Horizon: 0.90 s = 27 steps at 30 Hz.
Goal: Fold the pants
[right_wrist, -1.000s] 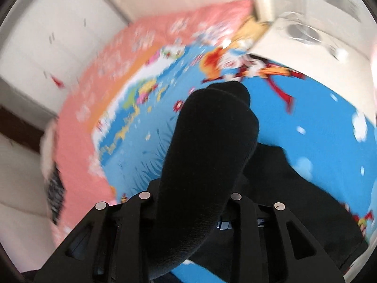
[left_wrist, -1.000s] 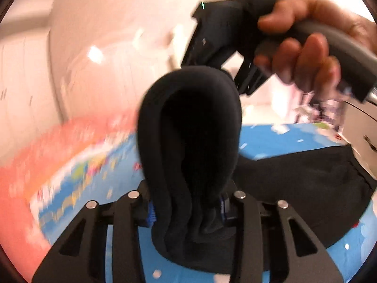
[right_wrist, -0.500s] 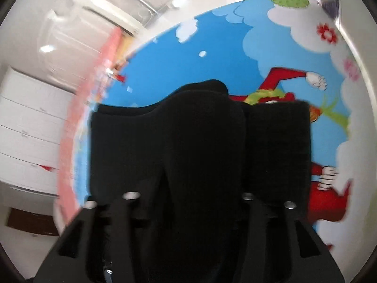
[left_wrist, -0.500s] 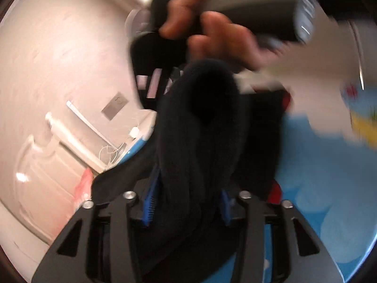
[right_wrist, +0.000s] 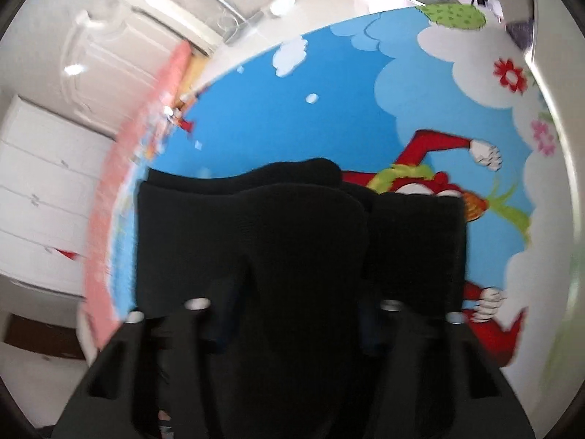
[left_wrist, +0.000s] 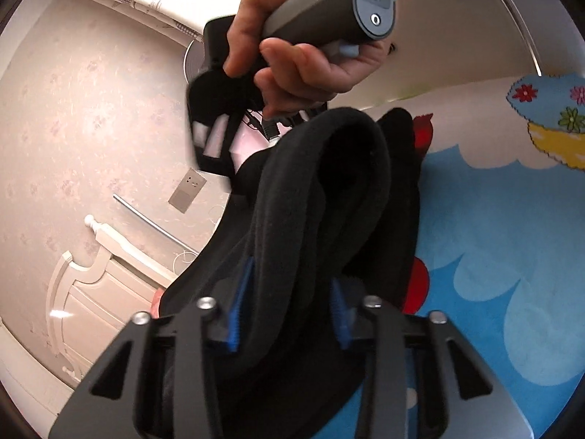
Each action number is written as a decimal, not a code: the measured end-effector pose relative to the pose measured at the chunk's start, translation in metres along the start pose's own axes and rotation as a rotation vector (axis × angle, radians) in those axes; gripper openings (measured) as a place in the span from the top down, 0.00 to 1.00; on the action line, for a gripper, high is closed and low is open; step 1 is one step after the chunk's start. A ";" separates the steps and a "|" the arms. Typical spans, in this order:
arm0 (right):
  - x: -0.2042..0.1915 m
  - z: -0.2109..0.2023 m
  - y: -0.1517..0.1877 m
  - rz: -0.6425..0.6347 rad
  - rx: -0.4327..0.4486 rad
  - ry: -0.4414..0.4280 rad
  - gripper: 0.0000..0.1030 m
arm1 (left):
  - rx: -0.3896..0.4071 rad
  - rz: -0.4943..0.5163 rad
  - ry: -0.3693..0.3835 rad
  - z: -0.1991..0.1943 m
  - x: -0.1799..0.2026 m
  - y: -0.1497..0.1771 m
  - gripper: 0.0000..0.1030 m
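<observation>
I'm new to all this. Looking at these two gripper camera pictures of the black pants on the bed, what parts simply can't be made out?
- Left wrist view: the left gripper is clamped on a bunch of black pants, which hides its fingertips and the bedsheet behind.
- Left wrist view: the person's hand covers most of the other gripper.
- Right wrist view: the right gripper is dark against the pants; its pads are indistinguishable.
- Both views: the pants' full outline is cut off.

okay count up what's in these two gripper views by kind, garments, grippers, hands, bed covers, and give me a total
Garments: 1, the black pants
Grippers: 2, the left gripper and the right gripper, both clamped on the pants
Hands in view: 1, the person's hand on the right gripper's handle
Bed covers: 1, the cartoon bedspread
Total: 5
</observation>
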State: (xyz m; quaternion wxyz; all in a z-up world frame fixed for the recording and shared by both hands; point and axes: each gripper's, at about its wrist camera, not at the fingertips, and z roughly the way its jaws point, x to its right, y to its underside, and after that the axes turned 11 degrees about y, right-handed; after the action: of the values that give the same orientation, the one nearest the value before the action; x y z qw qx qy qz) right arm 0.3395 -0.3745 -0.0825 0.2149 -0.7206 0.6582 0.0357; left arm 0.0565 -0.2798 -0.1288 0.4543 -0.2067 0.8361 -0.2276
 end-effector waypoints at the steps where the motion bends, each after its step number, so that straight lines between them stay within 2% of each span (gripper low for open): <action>1: -0.004 -0.008 0.000 -0.022 0.010 0.000 0.71 | 0.005 -0.003 0.003 -0.007 -0.007 0.011 0.69; 4: -0.012 -0.028 -0.007 -0.058 0.049 0.008 0.72 | 0.026 -0.017 -0.007 -0.013 -0.020 0.006 0.70; 8: -0.009 -0.041 -0.011 -0.075 0.076 0.087 0.72 | 0.046 -0.023 -0.008 -0.013 -0.031 -0.017 0.70; 13: 0.016 -0.045 -0.009 -0.042 0.098 0.122 0.73 | 0.056 0.022 -0.009 -0.008 -0.018 -0.034 0.71; 16: 0.025 -0.016 0.001 -0.096 0.096 0.321 0.69 | 0.021 0.065 0.029 0.008 0.001 -0.034 0.71; 17: 0.025 -0.014 0.004 -0.098 0.124 0.325 0.67 | -0.004 0.084 0.042 0.017 0.008 -0.034 0.70; 19: 0.027 -0.015 0.009 -0.091 0.146 0.344 0.61 | 0.010 0.113 0.011 0.018 0.018 -0.031 0.68; 21: 0.019 -0.017 0.013 -0.129 0.177 0.450 0.38 | 0.022 0.105 0.042 0.012 0.010 -0.029 0.57; 22: 0.015 -0.018 0.014 -0.149 0.191 0.521 0.31 | 0.043 0.084 0.076 0.002 0.000 -0.025 0.53; 23: 0.013 -0.019 0.014 -0.157 0.199 0.554 0.23 | 0.067 0.059 0.104 -0.008 -0.009 -0.021 0.43; 25: 0.007 -0.026 0.016 -0.170 0.227 0.620 0.21 | 0.110 -0.039 0.153 -0.036 -0.032 -0.002 0.37; 26: 0.004 -0.030 0.018 -0.174 0.245 0.666 0.21 | 0.129 -0.117 0.196 -0.057 -0.049 0.017 0.37; 27: -0.004 -0.036 0.021 -0.182 0.278 0.747 0.20 | 0.143 -0.170 0.216 -0.072 -0.060 0.033 0.37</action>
State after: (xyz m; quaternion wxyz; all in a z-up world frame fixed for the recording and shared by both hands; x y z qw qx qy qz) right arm 0.3100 -0.3849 -0.0543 0.0587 -0.7034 0.6232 -0.3369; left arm 0.0209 -0.2057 -0.0732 0.3544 -0.2182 0.8412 -0.3452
